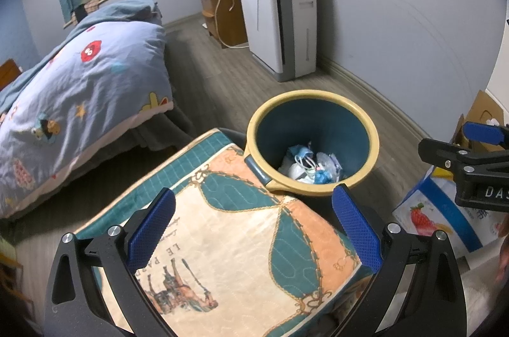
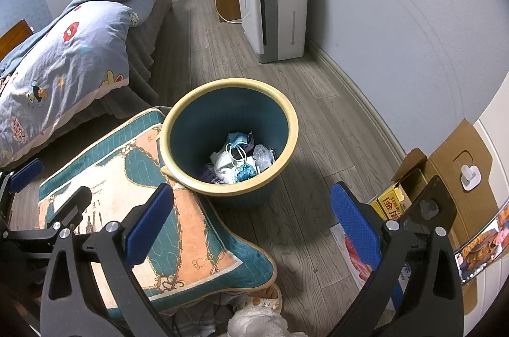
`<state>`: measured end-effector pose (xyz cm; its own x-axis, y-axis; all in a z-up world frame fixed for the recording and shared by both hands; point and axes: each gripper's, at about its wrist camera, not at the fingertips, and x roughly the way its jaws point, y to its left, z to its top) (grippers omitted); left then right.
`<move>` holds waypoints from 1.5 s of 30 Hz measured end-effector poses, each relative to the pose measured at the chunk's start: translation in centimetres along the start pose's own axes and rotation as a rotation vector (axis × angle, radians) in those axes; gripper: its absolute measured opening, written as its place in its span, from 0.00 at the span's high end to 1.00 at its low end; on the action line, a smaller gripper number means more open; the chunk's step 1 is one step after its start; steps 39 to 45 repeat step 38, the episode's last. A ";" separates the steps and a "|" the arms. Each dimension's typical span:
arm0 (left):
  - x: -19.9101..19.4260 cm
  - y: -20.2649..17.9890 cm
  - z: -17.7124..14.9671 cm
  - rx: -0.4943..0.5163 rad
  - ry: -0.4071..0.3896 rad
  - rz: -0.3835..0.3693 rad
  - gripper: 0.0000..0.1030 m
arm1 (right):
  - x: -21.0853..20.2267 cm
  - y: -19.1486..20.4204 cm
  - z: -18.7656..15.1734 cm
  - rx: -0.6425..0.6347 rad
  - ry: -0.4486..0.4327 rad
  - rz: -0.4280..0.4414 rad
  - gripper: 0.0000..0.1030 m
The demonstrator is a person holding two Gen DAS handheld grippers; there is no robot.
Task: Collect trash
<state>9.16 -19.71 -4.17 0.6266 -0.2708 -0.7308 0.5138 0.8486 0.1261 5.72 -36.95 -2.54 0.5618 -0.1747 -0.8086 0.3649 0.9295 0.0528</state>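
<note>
Above the cushion [image 1: 241, 244], both tongs [image 1: 254, 229] [image 2: 251, 225] gape beside the bin [image 2: 230, 136].

Your bin [image 2: 229, 143]: teal walls, pale yellow rim; scraps inside white and light blue. Your cushion [image 1: 241, 241]: cream, peach and teal quilting, gold chain motif, horse print. Bedspread [image 1: 79, 92]: pale blue, cartoon figures, red blotch, yellow stars. Floor [image 2: 305, 101]: grey wood grain. Your finger pads [image 2: 356, 229]: blue, dimpled.
</note>
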 end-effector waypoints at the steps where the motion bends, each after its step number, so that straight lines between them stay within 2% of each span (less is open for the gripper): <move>1: 0.0 0.0 -0.1 0.002 0.000 -0.002 0.05 | 0.0 0.0 0.0 0.000 0.000 -0.001 0.06; 24: -0.2 0.0 -0.3 0.041 -0.007 -0.015 0.05 | 0.1 -0.1 0.0 0.001 0.001 0.001 0.06; 31: 0.1 0.2 -0.4 0.053 0.015 -0.007 0.05 | -0.1 0.0 0.0 0.010 0.003 -0.001 0.06; 38: -0.4 1.8 -0.4 -0.010 0.045 -0.007 0.05 | 0.6 0.6 -0.1 0.029 0.045 -0.021 0.06; 45: -0.4 1.8 -0.4 -0.010 0.045 -0.007 0.05 | 0.6 0.6 -0.1 0.029 0.045 -0.021 0.06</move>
